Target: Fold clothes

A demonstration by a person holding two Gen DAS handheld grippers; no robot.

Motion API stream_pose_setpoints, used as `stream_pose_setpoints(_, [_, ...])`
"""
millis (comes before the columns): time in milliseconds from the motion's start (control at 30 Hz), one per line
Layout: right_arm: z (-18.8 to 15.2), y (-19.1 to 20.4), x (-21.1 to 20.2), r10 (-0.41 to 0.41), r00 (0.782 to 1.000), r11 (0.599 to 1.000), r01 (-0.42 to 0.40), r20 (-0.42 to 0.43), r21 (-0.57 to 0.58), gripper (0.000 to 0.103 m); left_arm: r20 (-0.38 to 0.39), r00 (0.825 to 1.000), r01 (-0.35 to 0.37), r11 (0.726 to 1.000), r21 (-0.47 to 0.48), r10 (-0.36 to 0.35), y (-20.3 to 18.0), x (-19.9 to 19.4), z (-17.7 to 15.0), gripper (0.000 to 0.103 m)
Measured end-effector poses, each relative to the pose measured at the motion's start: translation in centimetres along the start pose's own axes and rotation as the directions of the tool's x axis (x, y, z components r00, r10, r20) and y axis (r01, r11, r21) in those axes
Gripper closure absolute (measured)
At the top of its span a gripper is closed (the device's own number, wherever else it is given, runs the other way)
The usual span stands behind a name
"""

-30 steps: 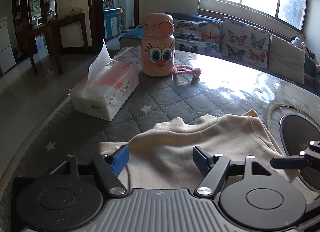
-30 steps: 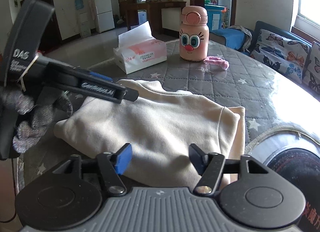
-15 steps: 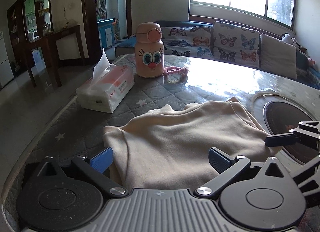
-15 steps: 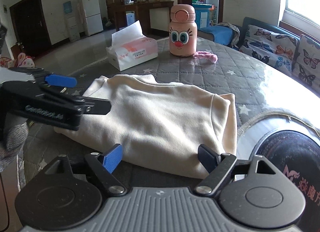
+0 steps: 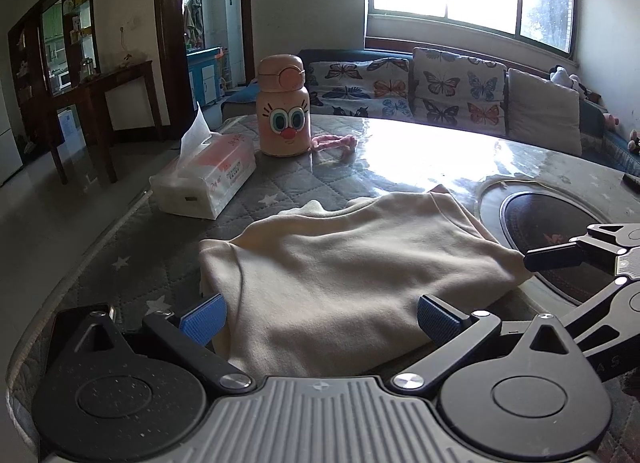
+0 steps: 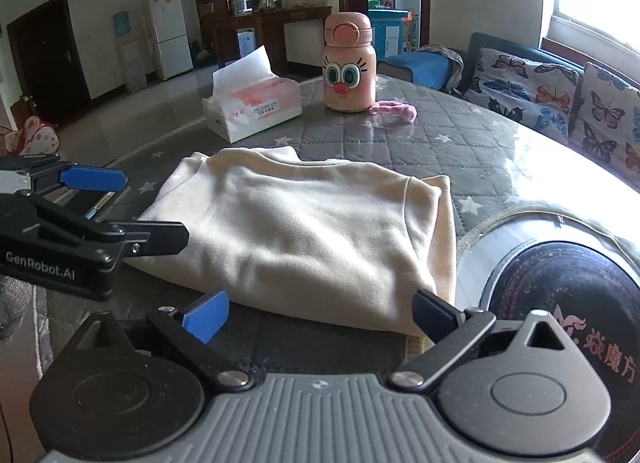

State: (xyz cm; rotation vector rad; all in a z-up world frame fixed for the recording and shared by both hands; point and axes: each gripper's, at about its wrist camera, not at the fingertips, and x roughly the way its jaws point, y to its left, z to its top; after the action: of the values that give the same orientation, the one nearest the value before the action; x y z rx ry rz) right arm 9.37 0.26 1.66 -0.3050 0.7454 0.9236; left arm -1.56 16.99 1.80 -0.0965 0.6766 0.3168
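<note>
- The cream top [image 5: 352,275] lies folded into a flat bundle on the quilted table cover [image 6: 440,143]. From the left wrist camera its near edge sits right between the jaws; from the right wrist camera its near right corner is just ahead of them.
- The left gripper [image 5: 320,319] has its jaws spread wide, nothing pinched. The blue pads [image 5: 202,319] stand either side of the cloth without pressing on it.
- The right gripper [image 6: 320,315] is the same: its jaws have just been opening, they now stand wide apart, and the fabric is loose in front of them.
- So I'd say a fold has just been let go and the step in hand is backing off cleanly, then checking whether another fold is needed.
- Tip: pull both grippers away without snagging the hem, or the top layer lifts and the fold is undone.
- If another fold is needed, I'd grab both near corners at once and carry them evenly toward the far edge, so the bundle stays square.
- Mind the round black hob [image 6: 560,303] just right of the right jaws; the cloth's right edge already lies at its rim.
- The tissue pack [image 6: 256,107] and pink bottle [image 6: 348,67] sit well beyond the jaws, out of the way.
</note>
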Motion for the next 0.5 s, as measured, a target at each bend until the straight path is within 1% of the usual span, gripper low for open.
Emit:
stream_pose_setpoints(67, [-0.1, 0.1, -0.2, -0.006, 1.0, 1.0, 0.006, 0.003, 0.003, 0.0, 0.001, 1.0, -0.003, 1.0, 0.002, 0.003, -0.2, -0.3, -0.2, 0.0])
stream_pose_setpoints(500, [-0.8, 0.6, -0.9, -0.025, 1.0, 1.0, 0.025, 0.0, -0.005, 0.0, 0.001, 1.0, -0.002, 1.0, 0.002, 0.002, -0.7, -1.4, -0.7, 0.0])
